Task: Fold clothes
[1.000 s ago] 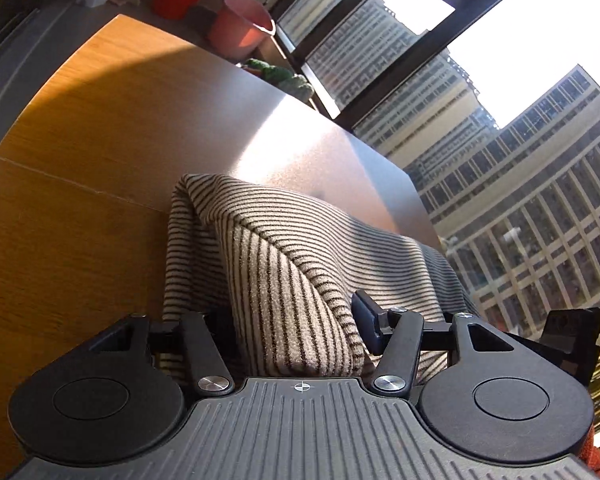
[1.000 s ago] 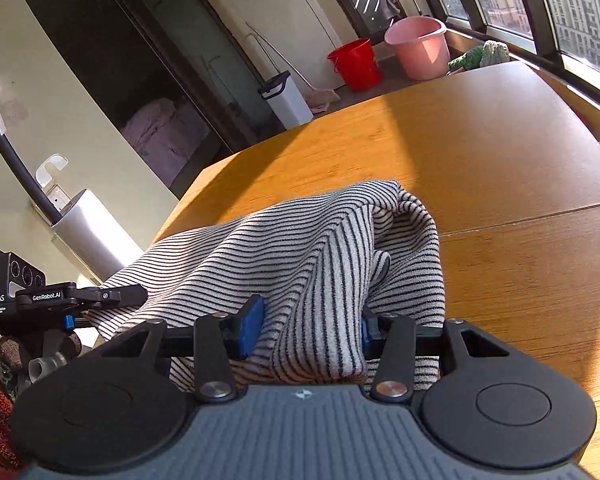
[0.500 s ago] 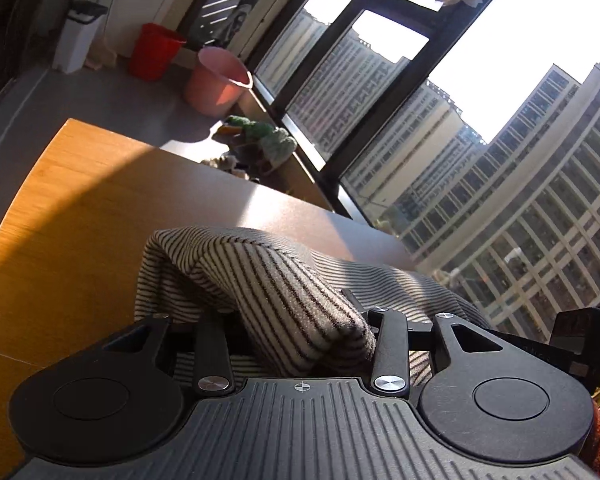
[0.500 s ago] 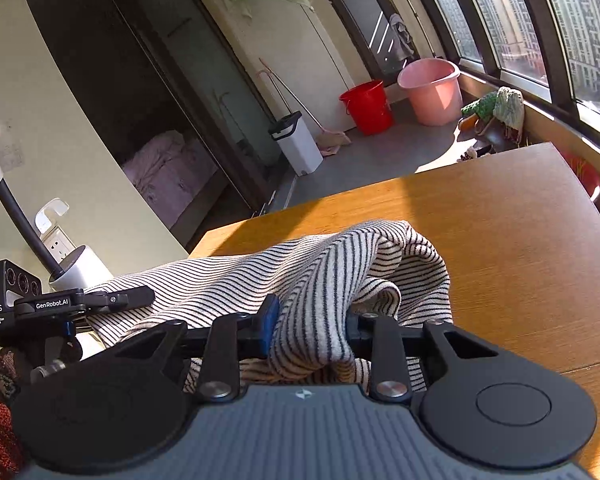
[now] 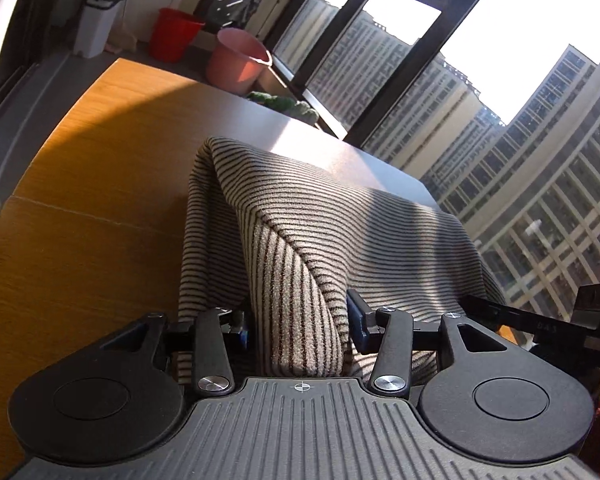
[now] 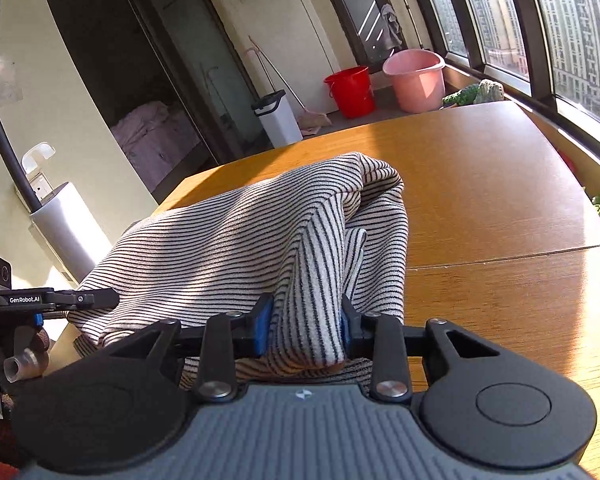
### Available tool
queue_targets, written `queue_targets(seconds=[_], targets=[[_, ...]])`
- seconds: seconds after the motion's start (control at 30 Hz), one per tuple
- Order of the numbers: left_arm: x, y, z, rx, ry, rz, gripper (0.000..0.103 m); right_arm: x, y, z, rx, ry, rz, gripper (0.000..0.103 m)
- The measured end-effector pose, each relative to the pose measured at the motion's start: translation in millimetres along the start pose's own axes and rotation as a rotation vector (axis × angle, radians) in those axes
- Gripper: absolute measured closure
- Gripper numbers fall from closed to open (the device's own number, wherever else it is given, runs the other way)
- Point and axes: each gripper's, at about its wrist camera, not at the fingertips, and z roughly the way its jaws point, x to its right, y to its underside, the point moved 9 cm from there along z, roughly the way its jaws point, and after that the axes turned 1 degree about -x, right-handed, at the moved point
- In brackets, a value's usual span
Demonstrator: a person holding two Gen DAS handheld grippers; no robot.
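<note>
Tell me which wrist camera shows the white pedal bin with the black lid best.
The right wrist view. The white pedal bin with the black lid stands there whole on the floor beyond the wooden table, lid and body both clear. The left wrist view shows the bin too, but small and stretched near the fisheye edge.

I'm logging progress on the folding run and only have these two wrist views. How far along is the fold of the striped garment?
Done: both grippers have a grip, the left gripper and right gripper each shut on a bunch of the striped garment. In hand: the cloth is lifted in a hump between them over the wooden table. Left: no flat, finished fold shows; the garment must be laid down, creased and released.
</note>
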Motion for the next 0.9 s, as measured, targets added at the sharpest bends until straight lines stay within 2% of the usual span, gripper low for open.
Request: queue_targets(seconds=[0.07,0.13,0.17,0.2,0.23,0.27,0.33,0.4,0.5,0.6,0.77,0.83,0.9], targets=[[-2.3,-7.8,-11.4,0.038,-0.047,0.031,0.043,3.7,1.0,-5.2,-0.007,0.027,-0.040,0.053],[-3.4,-15.5,-25.3,0.077,-0.070,0.046,0.027,0.7,1.8,-10.7,-0.001,0.018,-0.042,0.046],[-1.4,-17.6,-32.9,0.090,-0.058,0.039,0.022,-0.9,2.1,-13.5,0.003,0.015,-0.043,0.034],[3.0,-20.0,-41.8,0.101,-0.026,0.024,0.015,-2.7,0.4,-16.6,0.018,0.027,-0.050,0.012],[7.9,-21.4,-47.5,0.104,0.010,0.009,0.009,-4.6,-3.9,-20.3,0.046,0.053,-0.072,0.004],[13.4,-22.2,-51.4,0.103,0.046,-0.004,0.006,-6.8,-8.5,-24.0,0.073,0.078,-0.094,0.000],[30.4,-21.3,-53.3,0.086,0.128,-0.016,0.005,-14.9,-24.0,-32.0,0.132,0.085,-0.138,0.000],[44.3,-15.6,-44.8,0.056,0.176,-0.011,0.005,-23.4,-39.5,-40.1,0.190,0.090,-0.182,0.000],[58.4,2.5,-15.9,-0.028,0.206,-0.010,0.005,-38.5,-59.6,-30.4,0.197,0.031,-0.200,0.000],[64.8,19.1,13.4,-0.110,0.205,-0.013,0.005,-45.1,-68.6,-3.0,0.154,0.002,-0.201,0.000],[61.0,14.0,20.2,-0.117,0.180,0.037,0.005,-25.5,-58.7,48.7,0.051,-0.008,-0.100,0.000],[56.1,7.6,22.7,-0.109,0.169,0.052,0.005,-17.1,-44.1,58.5,-0.003,-0.001,-0.063,0.000],[51.1,0.9,26.7,-0.096,0.155,0.069,0.005,-15.1,-33.8,54.4,-0.004,0.003,-0.052,0.000]])
